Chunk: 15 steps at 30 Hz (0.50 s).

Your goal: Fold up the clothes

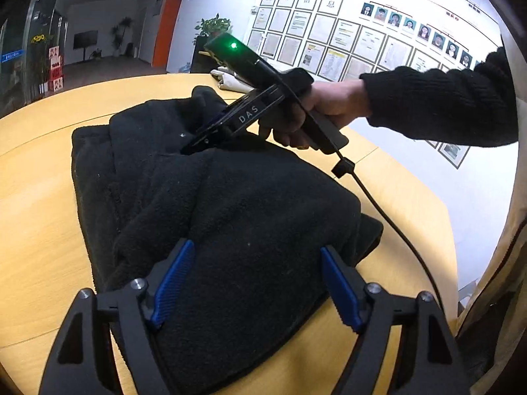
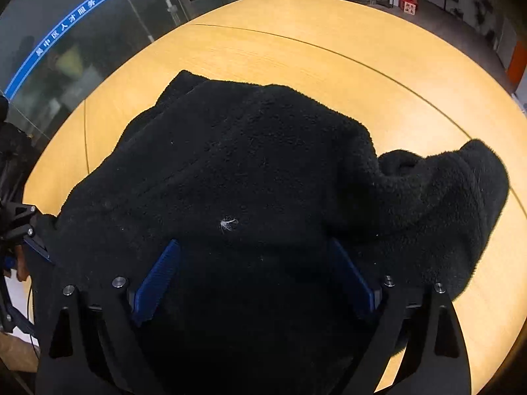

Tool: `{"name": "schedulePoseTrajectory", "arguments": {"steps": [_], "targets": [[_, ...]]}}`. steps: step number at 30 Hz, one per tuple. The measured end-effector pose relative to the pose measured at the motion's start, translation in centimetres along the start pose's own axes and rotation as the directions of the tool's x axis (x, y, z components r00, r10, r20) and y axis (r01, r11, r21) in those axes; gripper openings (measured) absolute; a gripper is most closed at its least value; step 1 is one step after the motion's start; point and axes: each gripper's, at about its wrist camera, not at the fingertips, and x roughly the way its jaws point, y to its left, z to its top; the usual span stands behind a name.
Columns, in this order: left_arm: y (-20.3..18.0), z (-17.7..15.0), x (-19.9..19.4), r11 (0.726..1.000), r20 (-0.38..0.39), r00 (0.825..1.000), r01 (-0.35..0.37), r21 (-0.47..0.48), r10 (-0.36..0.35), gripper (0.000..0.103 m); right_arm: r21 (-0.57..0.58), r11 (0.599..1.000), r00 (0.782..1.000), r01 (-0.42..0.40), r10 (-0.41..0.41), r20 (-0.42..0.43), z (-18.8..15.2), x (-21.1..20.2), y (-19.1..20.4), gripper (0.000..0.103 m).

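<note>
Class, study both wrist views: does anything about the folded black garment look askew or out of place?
Yes. One bulky end of the black fleece garment sticks out sideways from the otherwise compact bundle, unfolded. A small white lint tuft also clings to its top.

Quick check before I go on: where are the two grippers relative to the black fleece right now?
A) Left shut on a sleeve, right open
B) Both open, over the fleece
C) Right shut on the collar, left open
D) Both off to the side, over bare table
B: the left gripper shows spread blue pads over the fleece, and the right gripper is spread over it too, pinching no fabric.
</note>
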Motion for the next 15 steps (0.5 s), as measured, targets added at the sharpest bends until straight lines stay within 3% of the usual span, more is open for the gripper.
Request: {"name": "schedulePoseTrajectory", "arguments": {"steps": [3, 6, 9, 12, 15], "targets": [[0.1, 1.5, -0.7, 0.995, -0.025, 1.0, -0.004, -0.101, 0.001, 0.081, 0.07, 0.996, 0.989, -0.049, 0.039, 0.141, -1.5, -4.9, 0.0, 0.088], [1.3, 2.7, -2.5, 0.967, -0.03, 1.0, 0.0, -0.257, -0.008, 0.082, 0.171, 0.978, 0.955, -0.117, 0.064, 0.29, -4.9, -9.9, -1.3, 0.091], [3.4, 2.5, -3.5, 0.928, -0.006, 1.0, 0.012, -0.371, -0.015, 0.081, 0.329, 0.932, 0.955, -0.154, 0.055, 0.291, -9.5, -11.4, -4.6, 0.093], [4.9, 2.3, -3.0, 0.912, 0.003, 1.0, 0.02, -0.41, -0.021, 0.077, 0.468, 0.867, 0.975, -0.17, 0.08, 0.207, -13.1, -9.6, -7.9, 0.093], [5.6, 2.6, -3.3, 0.896, 0.025, 0.999, 0.052, -0.44, -0.045, 0.078, 0.517, 0.837, 0.982, -0.179, 0.116, 0.151, -15.5, -8.0, -9.2, 0.093]]}}
